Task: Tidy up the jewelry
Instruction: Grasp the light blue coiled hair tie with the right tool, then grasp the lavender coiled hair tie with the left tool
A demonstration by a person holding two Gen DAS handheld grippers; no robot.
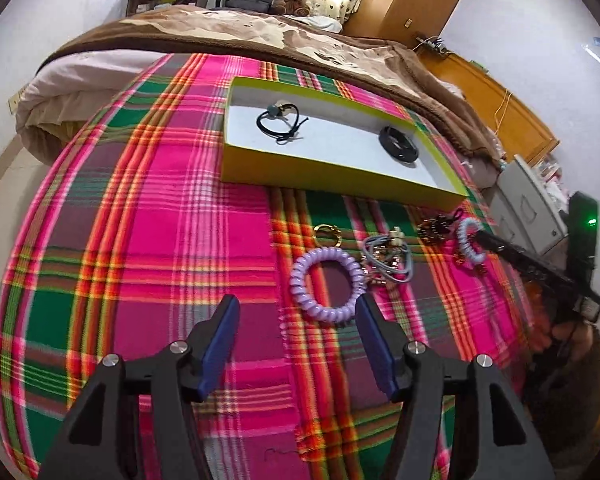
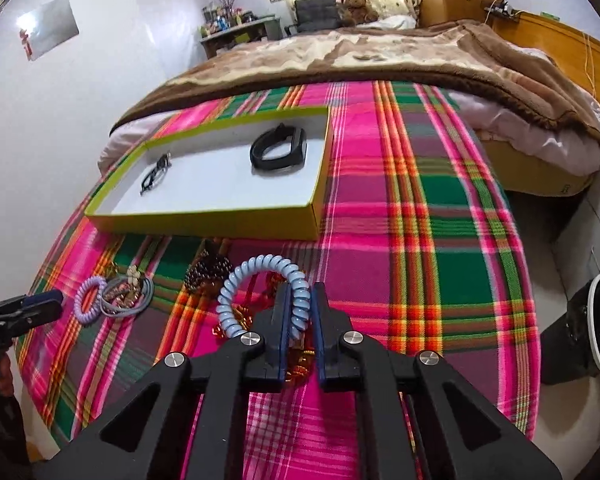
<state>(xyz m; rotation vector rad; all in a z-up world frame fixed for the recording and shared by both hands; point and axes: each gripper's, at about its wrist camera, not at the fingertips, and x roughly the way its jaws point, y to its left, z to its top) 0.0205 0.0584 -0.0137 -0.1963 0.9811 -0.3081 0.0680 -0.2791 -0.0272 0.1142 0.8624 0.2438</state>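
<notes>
A green-edged white box [image 1: 236,162] [image 2: 220,222] sits on the plaid cloth, holding a black hair tie [image 1: 278,120] [image 2: 154,176] and a black band [image 1: 398,144] [image 2: 278,148]. My right gripper [image 2: 301,300] is shut on a light blue coil tie [image 2: 260,292] [image 1: 470,240] just in front of the box. My left gripper [image 1: 296,312] is open and empty, just short of a purple coil tie [image 1: 328,284] [image 2: 88,300]. Grey hair ties [image 1: 388,258] [image 2: 126,294], a gold ring [image 1: 327,234] and a dark beaded piece [image 1: 434,230] [image 2: 206,272] lie between them.
The plaid cloth [image 1: 160,240] covers a round table beside a bed with a brown blanket [image 1: 260,32]. White drawers [image 1: 528,200] stand at the right. A black bin with a white rim [image 2: 598,328] stands on the floor. Orange-gold jewelry [image 2: 300,364] lies under my right gripper.
</notes>
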